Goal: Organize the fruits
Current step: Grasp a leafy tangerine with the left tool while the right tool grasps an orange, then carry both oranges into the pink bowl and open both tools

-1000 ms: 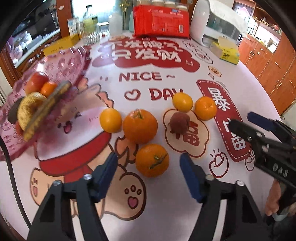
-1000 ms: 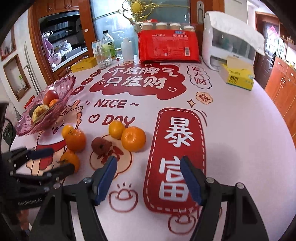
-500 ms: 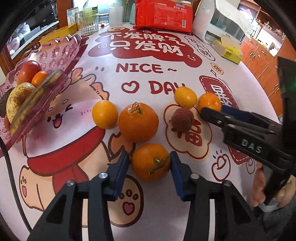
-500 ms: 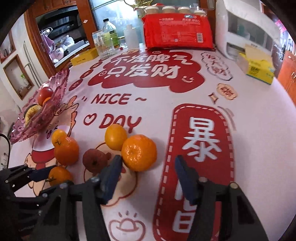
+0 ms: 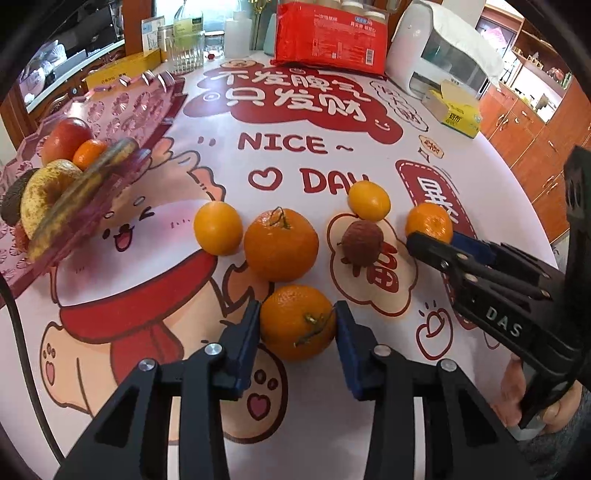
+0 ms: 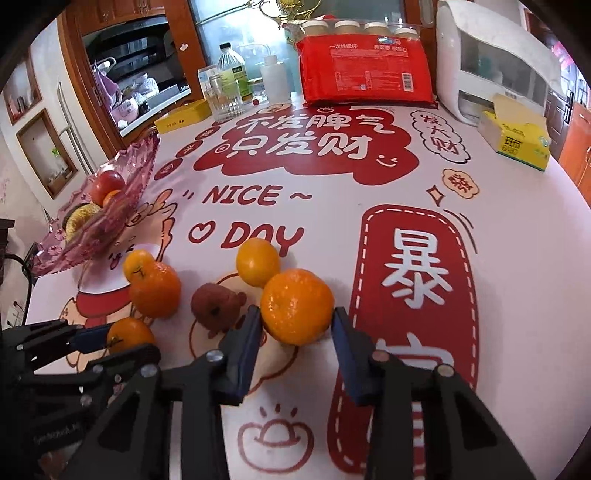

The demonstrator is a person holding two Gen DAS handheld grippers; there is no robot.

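Note:
Several loose fruits lie on the printed tablecloth. My left gripper [image 5: 297, 325] is shut on the nearest tangerine [image 5: 297, 321], pads touching both sides, fruit resting on the table. My right gripper [image 6: 297, 321] is shut on another tangerine [image 6: 297, 305], also on the table. Between them lie a big orange [image 5: 280, 243], a small orange [image 5: 218, 228], a yellow-orange fruit [image 5: 368, 201] and a brown lychee [image 5: 361, 238]. A pink glass fruit bowl [image 5: 122, 110] at the left holds an apple, a tangerine and darker fruit.
A red package [image 5: 328, 35], a white appliance [image 5: 439, 55], a yellow tissue box [image 5: 456, 110], a glass and bottles [image 5: 186, 48] stand at the table's far edge. A black cable [image 5: 18, 332] runs along the left.
Both grippers moved forward and closed: the left onto the nearest tangerine, the right onto the right-hand tangerine. The fruits have stayed on the table.

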